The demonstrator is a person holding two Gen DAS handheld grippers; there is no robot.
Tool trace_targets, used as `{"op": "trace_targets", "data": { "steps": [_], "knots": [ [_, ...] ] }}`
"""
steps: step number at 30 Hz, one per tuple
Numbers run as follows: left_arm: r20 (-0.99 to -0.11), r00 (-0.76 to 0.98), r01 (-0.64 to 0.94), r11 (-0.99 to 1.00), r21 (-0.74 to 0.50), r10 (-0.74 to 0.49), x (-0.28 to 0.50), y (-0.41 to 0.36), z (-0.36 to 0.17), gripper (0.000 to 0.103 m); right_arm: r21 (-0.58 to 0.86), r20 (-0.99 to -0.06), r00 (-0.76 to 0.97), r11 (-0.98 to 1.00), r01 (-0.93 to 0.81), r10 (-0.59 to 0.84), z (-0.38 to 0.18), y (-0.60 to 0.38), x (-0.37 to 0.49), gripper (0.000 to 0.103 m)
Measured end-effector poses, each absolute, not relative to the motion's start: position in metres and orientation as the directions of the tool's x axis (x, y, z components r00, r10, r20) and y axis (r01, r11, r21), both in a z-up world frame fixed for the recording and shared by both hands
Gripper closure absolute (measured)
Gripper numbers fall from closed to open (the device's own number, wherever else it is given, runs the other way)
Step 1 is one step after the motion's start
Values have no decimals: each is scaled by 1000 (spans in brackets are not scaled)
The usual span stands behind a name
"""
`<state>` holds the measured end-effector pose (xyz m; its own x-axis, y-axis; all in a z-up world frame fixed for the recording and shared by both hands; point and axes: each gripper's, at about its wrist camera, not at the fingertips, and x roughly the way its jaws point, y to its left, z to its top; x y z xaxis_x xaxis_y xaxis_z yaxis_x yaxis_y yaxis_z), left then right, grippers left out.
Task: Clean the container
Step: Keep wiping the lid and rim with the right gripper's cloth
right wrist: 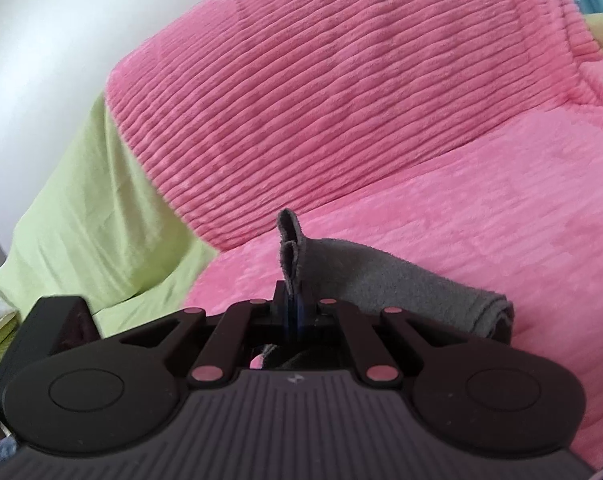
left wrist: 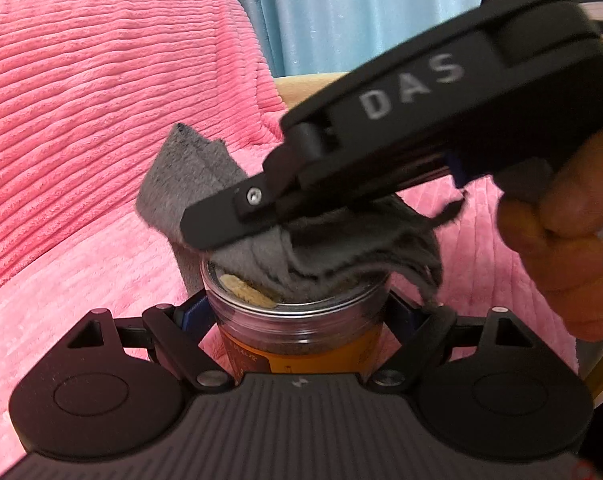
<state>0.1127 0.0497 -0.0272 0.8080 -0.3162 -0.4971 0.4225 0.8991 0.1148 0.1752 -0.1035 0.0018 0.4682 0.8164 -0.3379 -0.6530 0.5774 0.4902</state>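
Observation:
A clear round container [left wrist: 301, 332] with an orange label and a metal-rimmed lid is clamped between the fingers of my left gripper [left wrist: 301, 312]. A grey cloth [left wrist: 309, 248] lies bunched on the container's lid, covering most of it. My right gripper [left wrist: 221, 224], marked DAS, comes in from the upper right, held by a hand [left wrist: 561, 248], and is shut on that cloth. In the right wrist view the right gripper [right wrist: 295, 300] pinches a folded edge of the grey cloth [right wrist: 381, 276], which trails off to the right. The container is hidden in that view.
A pink ribbed blanket [left wrist: 101, 120] covers the sofa seat and back behind the container. A light green sheet [right wrist: 81, 208] hangs at the left. A blue curtain with stars [left wrist: 341, 12] is at the back, and a white wall [right wrist: 41, 40] at the left.

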Motion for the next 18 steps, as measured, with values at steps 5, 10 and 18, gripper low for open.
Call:
{"op": "trace_targets", "data": {
  "steps": [5, 10, 18],
  "knots": [
    [-496, 808, 426, 896, 122, -317, 119, 51, -27, 18, 498, -338, 535, 630, -596, 774, 0, -121, 182, 102],
    [-499, 809, 423, 897, 126, -312, 117, 44, -27, 18, 510, -346, 517, 619, -597, 783, 0, -136, 177, 102],
    [-502, 808, 422, 897, 130, -307, 119, 39, -25, 18, 573, -338, 357, 491, -656, 871, -2, -149, 159, 102]
  ]
}}
